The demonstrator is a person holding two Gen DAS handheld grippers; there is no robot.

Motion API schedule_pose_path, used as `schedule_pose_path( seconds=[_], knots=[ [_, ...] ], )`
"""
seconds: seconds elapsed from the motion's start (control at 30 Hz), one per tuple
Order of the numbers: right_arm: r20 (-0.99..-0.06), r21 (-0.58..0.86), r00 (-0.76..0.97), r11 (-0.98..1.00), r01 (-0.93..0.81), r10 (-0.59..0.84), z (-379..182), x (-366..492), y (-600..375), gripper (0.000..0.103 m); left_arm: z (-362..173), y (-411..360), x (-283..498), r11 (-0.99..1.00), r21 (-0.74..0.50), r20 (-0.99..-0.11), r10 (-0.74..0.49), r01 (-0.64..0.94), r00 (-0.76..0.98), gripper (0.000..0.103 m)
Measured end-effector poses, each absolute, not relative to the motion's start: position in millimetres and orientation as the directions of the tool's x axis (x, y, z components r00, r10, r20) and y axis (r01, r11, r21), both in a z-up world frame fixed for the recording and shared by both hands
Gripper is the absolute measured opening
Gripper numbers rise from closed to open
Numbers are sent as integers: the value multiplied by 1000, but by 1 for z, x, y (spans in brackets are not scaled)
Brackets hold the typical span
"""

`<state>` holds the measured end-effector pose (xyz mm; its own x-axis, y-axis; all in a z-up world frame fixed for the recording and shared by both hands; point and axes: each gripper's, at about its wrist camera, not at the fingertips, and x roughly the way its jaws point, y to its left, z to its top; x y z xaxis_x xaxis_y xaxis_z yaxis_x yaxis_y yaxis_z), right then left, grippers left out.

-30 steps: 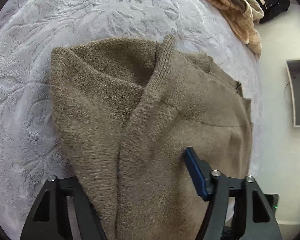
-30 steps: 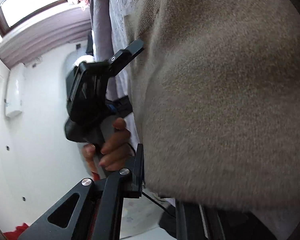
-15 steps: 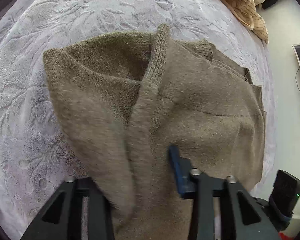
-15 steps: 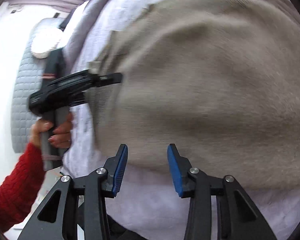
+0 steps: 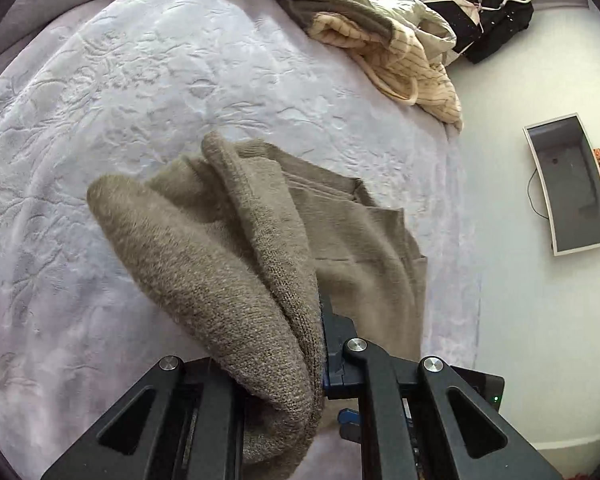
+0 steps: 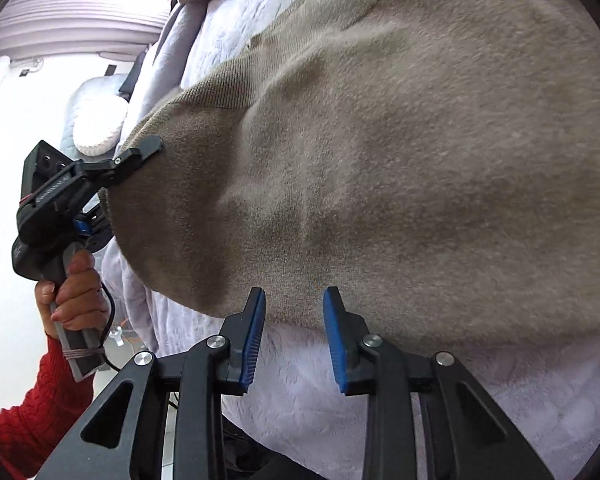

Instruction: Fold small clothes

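Between the fingers of your left claw a thick bunched fold of the tan knit sweater is pinched; in the left wrist view the near finger is mostly buried under the wool, and only the blue pad of the other finger shows against the fabric. Your right claw stands spread, its two blue pads apart with nothing between them, poised just at the sweater's near hem, where the garment meets the bed's near edge. You cannot tell from that view whether the tips touch the wool.

The sweater is a soft, fuzzy brownish-grey knit with a ribbed band along its edge. One side is lifted and rolled over itself in your left claw, so a rounded hump rises above the flatter part, which lies spread on the pale lilac embossed bedspread toward the bed's right edge. How many layers lie under the hump is hidden, and any sleeves or neckline are hard to make out.

From the right wrist view your left hand, in a red knit sleeve, grips the left claw's handle off the bed's left side. At the bed's far right corner lies a heap of cream and grey clothes, partly cut off by the lens rim.
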<state>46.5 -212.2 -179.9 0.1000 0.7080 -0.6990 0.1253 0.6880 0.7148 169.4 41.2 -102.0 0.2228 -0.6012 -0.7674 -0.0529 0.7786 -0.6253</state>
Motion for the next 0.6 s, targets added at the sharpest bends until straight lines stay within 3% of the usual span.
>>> schedule_pose_path(
  seconds=[0.3, 0.6],
  knots=[
    [-675, 738, 220, 645, 200, 704, -160, 34, -297, 34, -71, -76, 187, 823, -568, -804, -552, -12, 222, 15],
    [-668, 742, 281, 588, 321, 689, -187, 27, -365, 34, -138, -215, 196, 967, -220, -960, -237, 127, 145, 15]
  ],
)
